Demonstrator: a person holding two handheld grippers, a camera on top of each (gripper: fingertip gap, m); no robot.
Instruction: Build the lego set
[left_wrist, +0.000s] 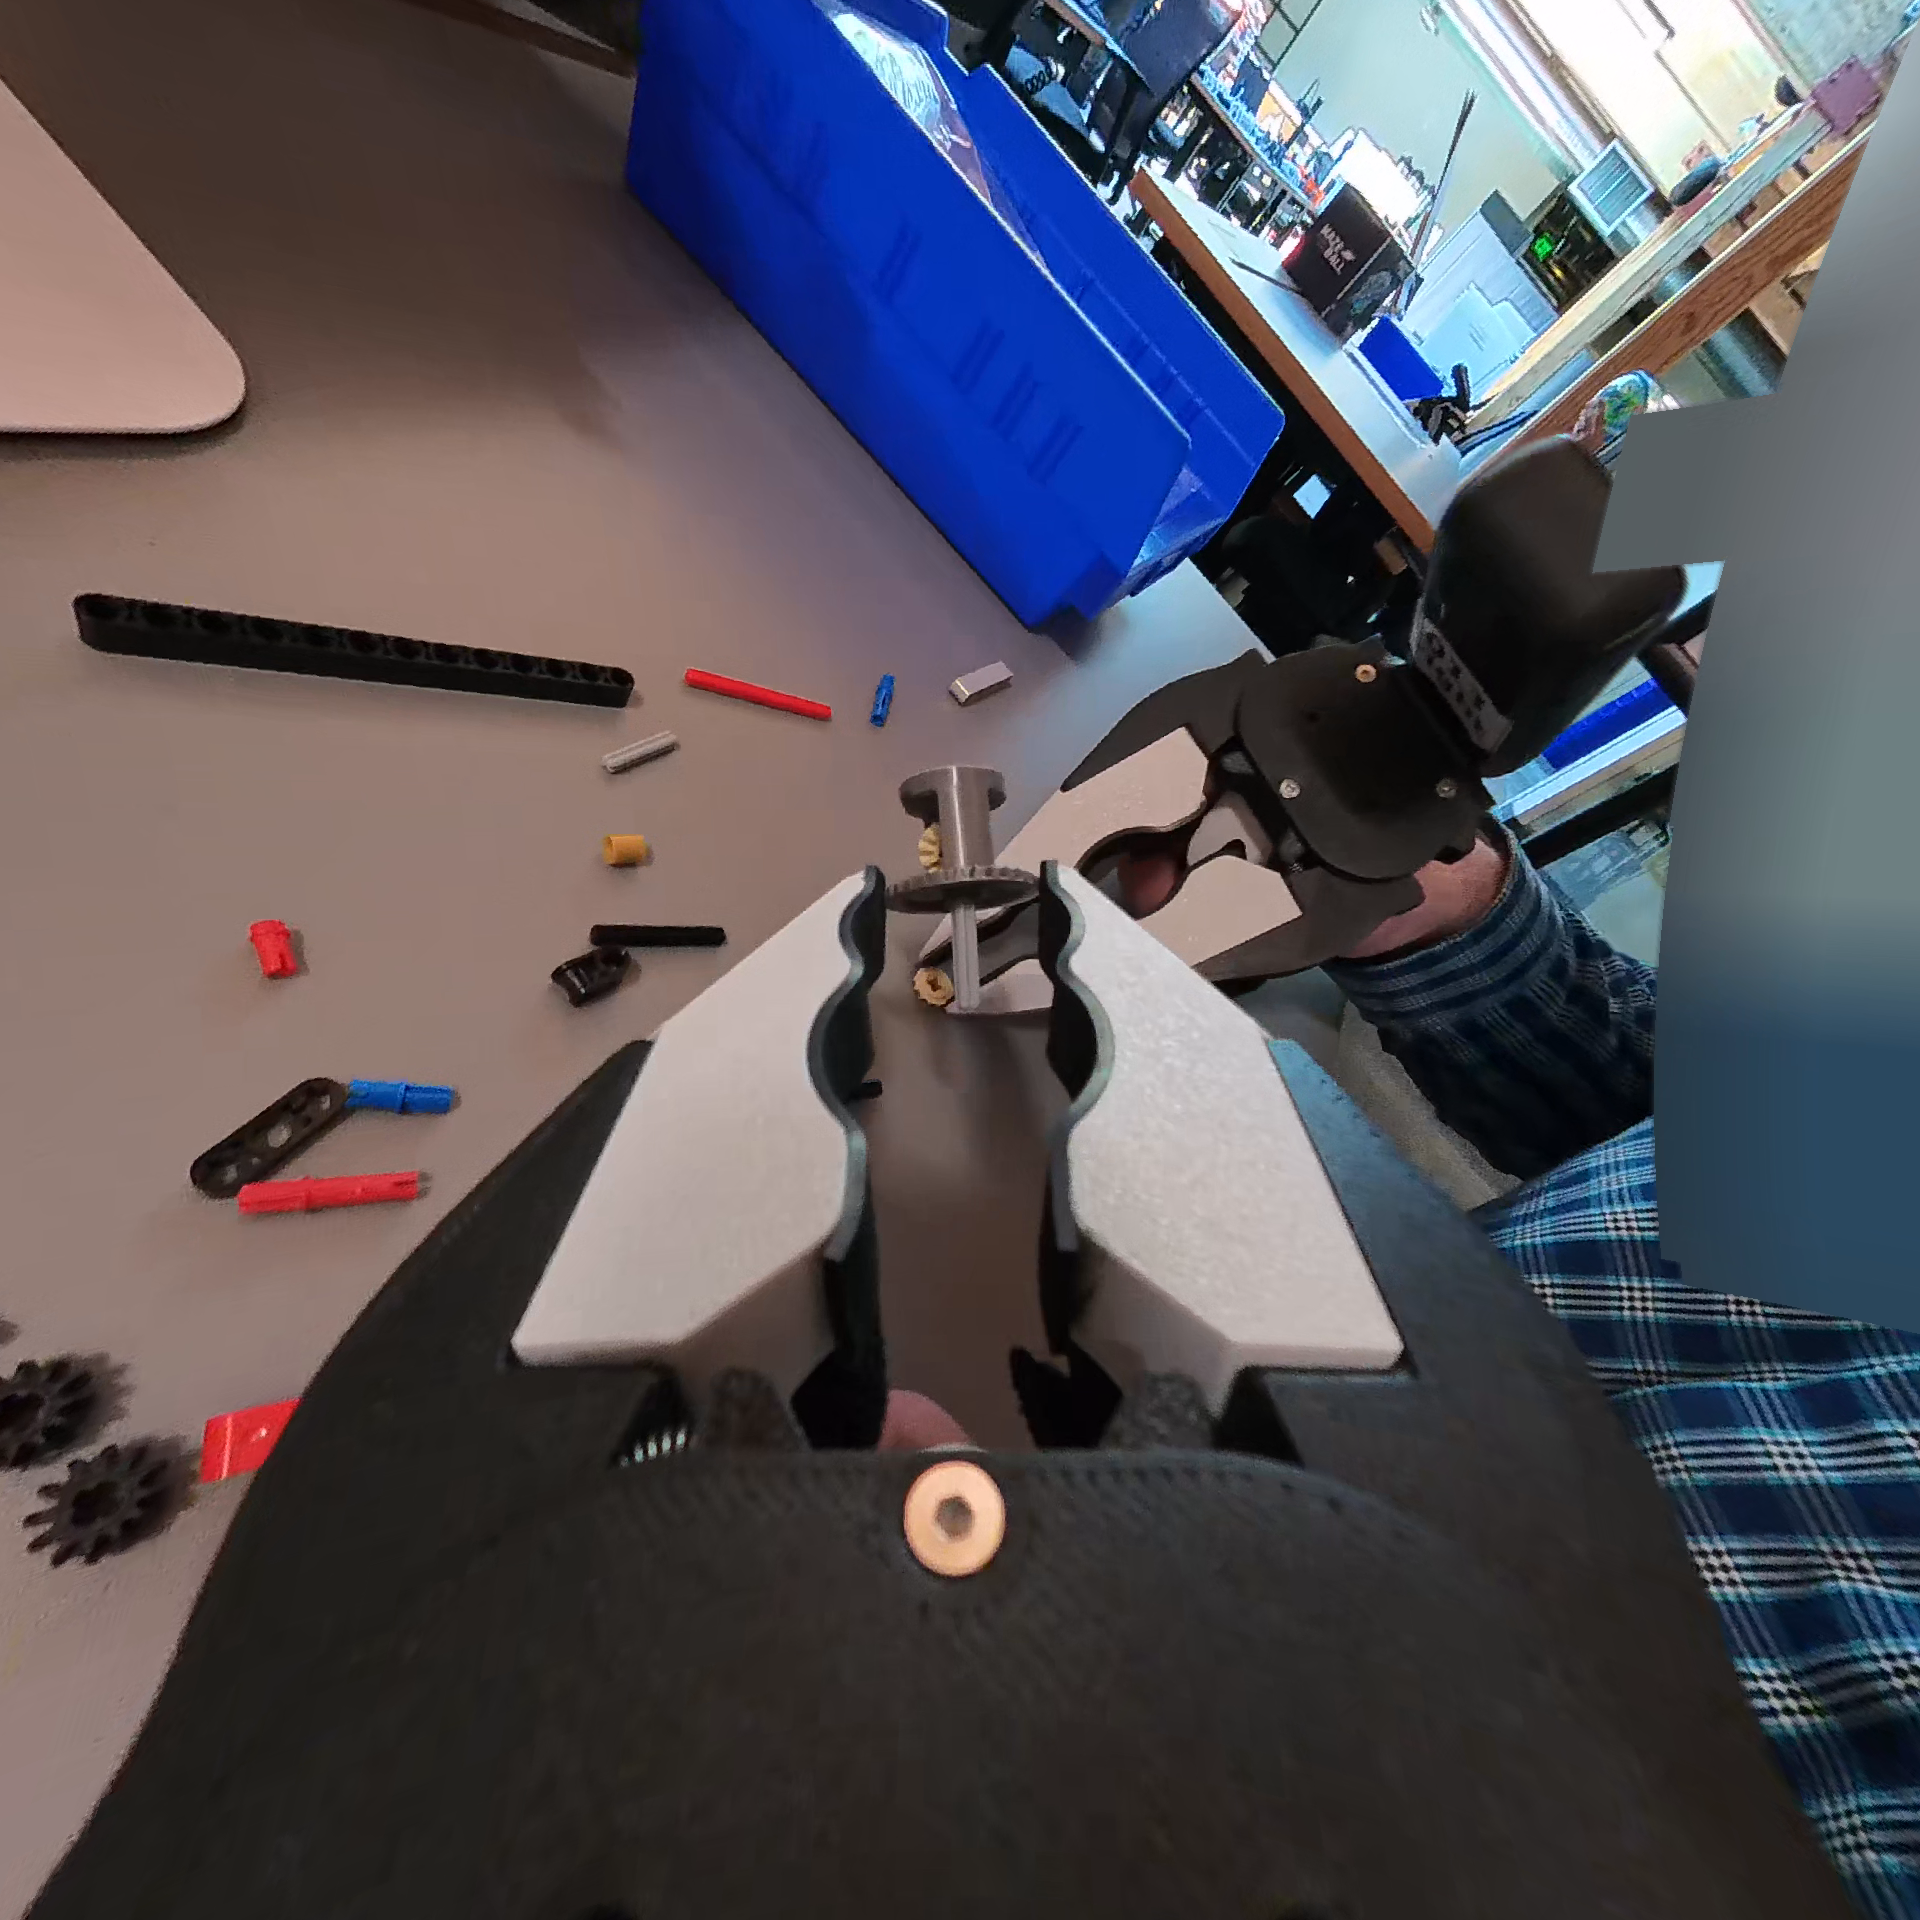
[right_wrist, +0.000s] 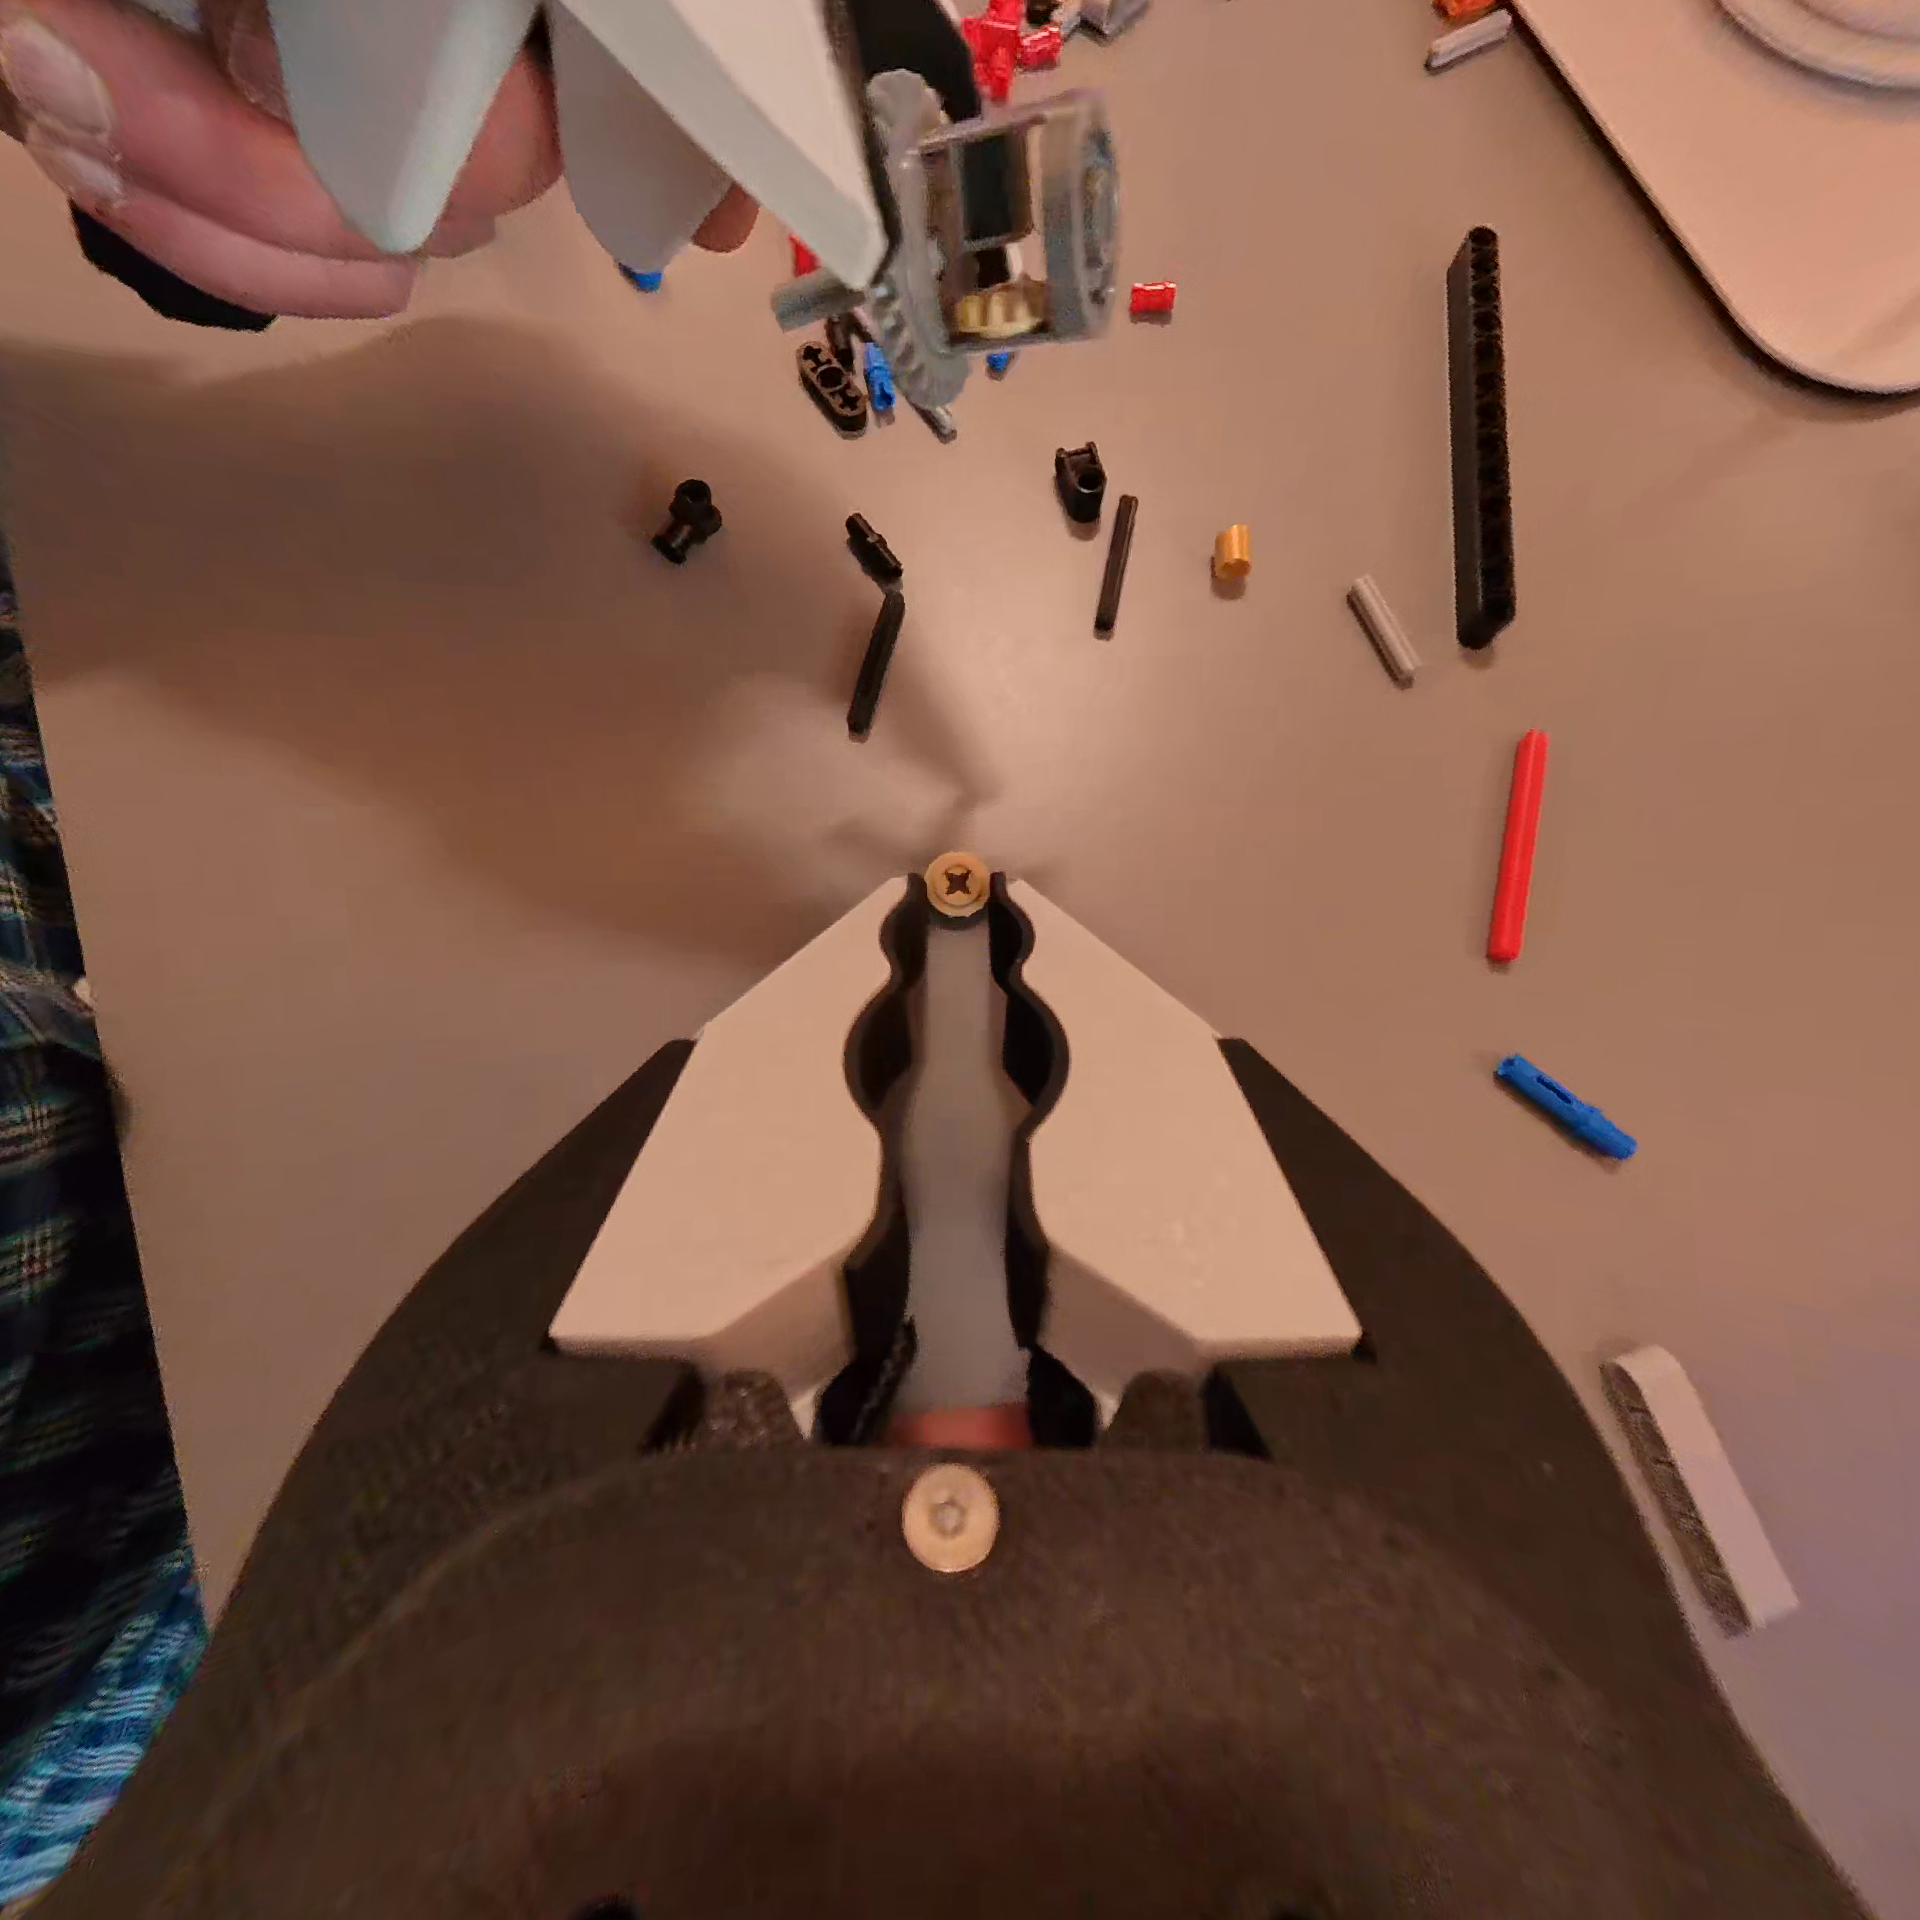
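- Left wrist view shows the grey table (left_wrist: 436, 436) as the widest thing present, with a blue bin (left_wrist: 935, 312) standing along its far side and the table's edge running just beyond the bin's near corner, so room to move lies mostly toward the loose parts on the left.
- Next in size, a long black beam (left_wrist: 353, 652) lies flat and well apart from the work, with a red axle (left_wrist: 756, 694) and smaller pins scattered near it.
- The left gripper (left_wrist: 961, 883) has its tongs closed narrow on the grey differential housing (left_wrist: 954, 836), pinching it at the toothed ring; a thin grey axle (left_wrist: 966, 961) sticks out of the housing toward the camera.
- The housing looks light and stiff, but its smooth plastic could twist in the pads, so a hold on the gear rim or the flat frame seems safest.
- The right gripper (right_wrist: 961, 896) has its tongs drawn narrow around a small tan bevel gear (right_wrist: 960, 885) at the very tips, held above the table and below the housing in that view.
- This gear is tiny, hard and likely slippery; gripping across its sides leaves its cross hole free, and a loose squeeze could let it pop out and roll off among the parts.
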